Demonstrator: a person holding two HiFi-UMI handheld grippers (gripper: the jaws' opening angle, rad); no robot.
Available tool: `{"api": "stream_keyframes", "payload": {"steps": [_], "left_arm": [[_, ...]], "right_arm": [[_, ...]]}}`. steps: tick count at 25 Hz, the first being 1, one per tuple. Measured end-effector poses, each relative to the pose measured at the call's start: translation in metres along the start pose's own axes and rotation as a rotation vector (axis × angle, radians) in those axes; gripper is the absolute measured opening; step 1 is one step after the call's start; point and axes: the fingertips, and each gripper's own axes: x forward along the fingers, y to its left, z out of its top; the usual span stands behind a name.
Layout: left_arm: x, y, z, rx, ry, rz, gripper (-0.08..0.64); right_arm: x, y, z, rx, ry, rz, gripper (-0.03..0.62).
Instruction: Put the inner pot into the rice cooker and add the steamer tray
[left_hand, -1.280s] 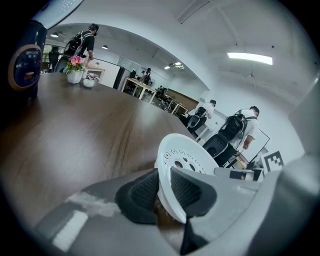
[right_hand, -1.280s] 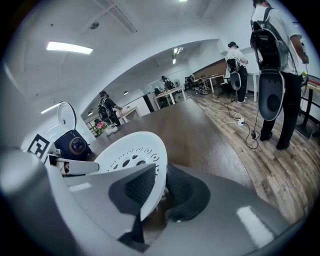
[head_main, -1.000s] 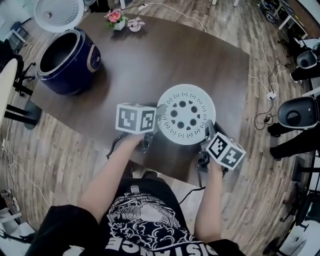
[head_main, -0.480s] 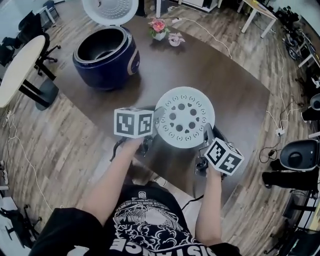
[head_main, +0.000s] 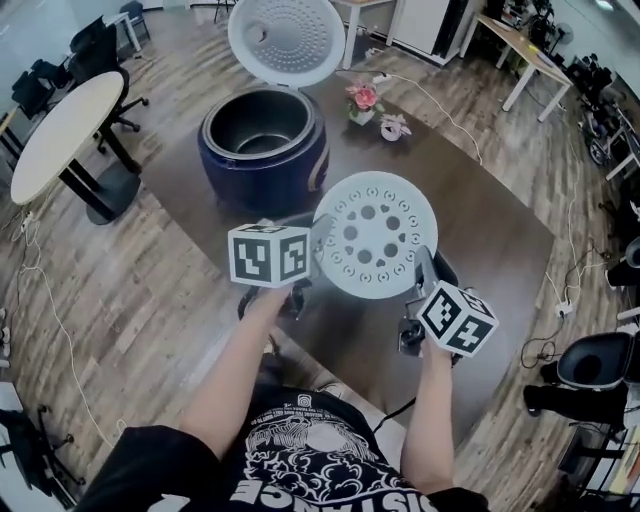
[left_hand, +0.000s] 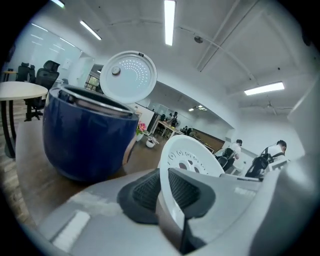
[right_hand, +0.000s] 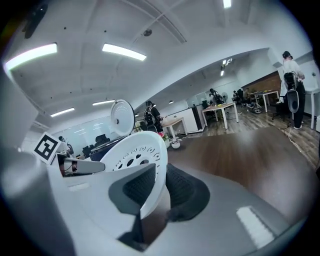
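A white round steamer tray (head_main: 375, 235) with several holes hangs above the dark table (head_main: 490, 240), held by its rim from both sides. My left gripper (head_main: 318, 247) is shut on its left edge, the rim pinched between the black pads (left_hand: 145, 190). My right gripper (head_main: 418, 270) is shut on its right edge (right_hand: 150, 165). The blue rice cooker (head_main: 262, 150) stands just beyond the tray with its white lid (head_main: 287, 38) swung up; the grey inner pot (head_main: 262, 122) sits inside. In the left gripper view the cooker (left_hand: 85, 135) is close at the left of the tray (left_hand: 192, 157).
A small pot of pink flowers (head_main: 364, 100) and a small pink item (head_main: 396, 127) stand on the table behind the cooker. A round white table (head_main: 60, 135) with office chairs is at the left. Cables lie on the wooden floor.
Both grippers have carried the tray up and toward the cooker, which now appears much nearer to the tray. The grip on the rim is unchanged.
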Motion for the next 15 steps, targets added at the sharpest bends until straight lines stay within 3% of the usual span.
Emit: {"api": "stream_keyframes", "payload": {"steps": [8,15], "left_arm": [[-0.027,0.024,0.070,-0.007,-0.100,0.020,0.055],[-0.049,0.049,0.132,0.032,-0.168,0.056,0.055]], "right_arm": [[0.030,0.058,0.058,-0.040,-0.069,0.095,0.063],[0.060,0.106,0.097,-0.074,-0.101,0.159,0.066]]}}
